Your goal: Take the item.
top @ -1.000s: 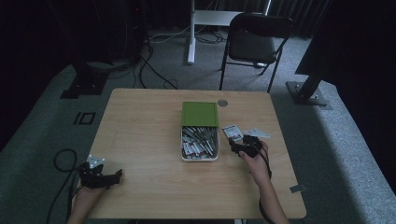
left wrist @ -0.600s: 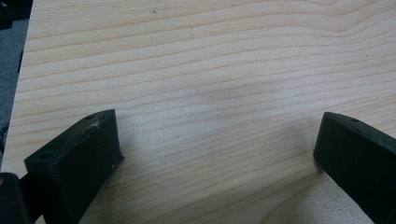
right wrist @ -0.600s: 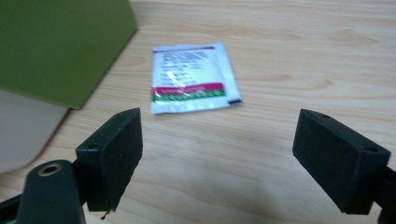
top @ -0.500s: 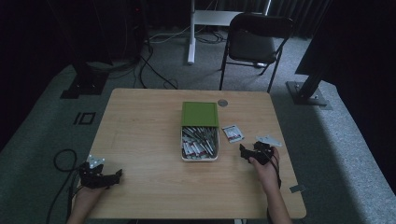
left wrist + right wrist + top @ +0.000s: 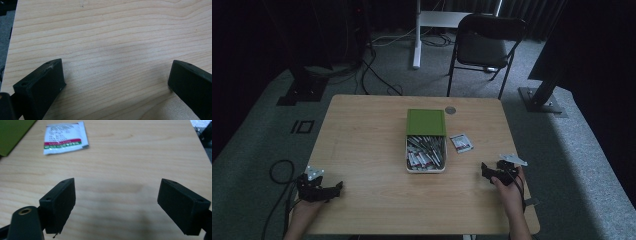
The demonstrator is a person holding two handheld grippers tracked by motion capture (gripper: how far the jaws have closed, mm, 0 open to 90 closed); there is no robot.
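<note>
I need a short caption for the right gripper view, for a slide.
Open right gripper above the wooden table, with a flat sachet lying beyond its jaws.

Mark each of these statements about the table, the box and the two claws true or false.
1. The right claw stands open with nothing between its jaws. True.
2. The sachet lies inside the white box. False: it lies on the table, to the right of the box in the high view.
3. The green lid sits at the box's far end. True.
4. The left claw grips a sachet. False: it is open over bare wood.
</note>
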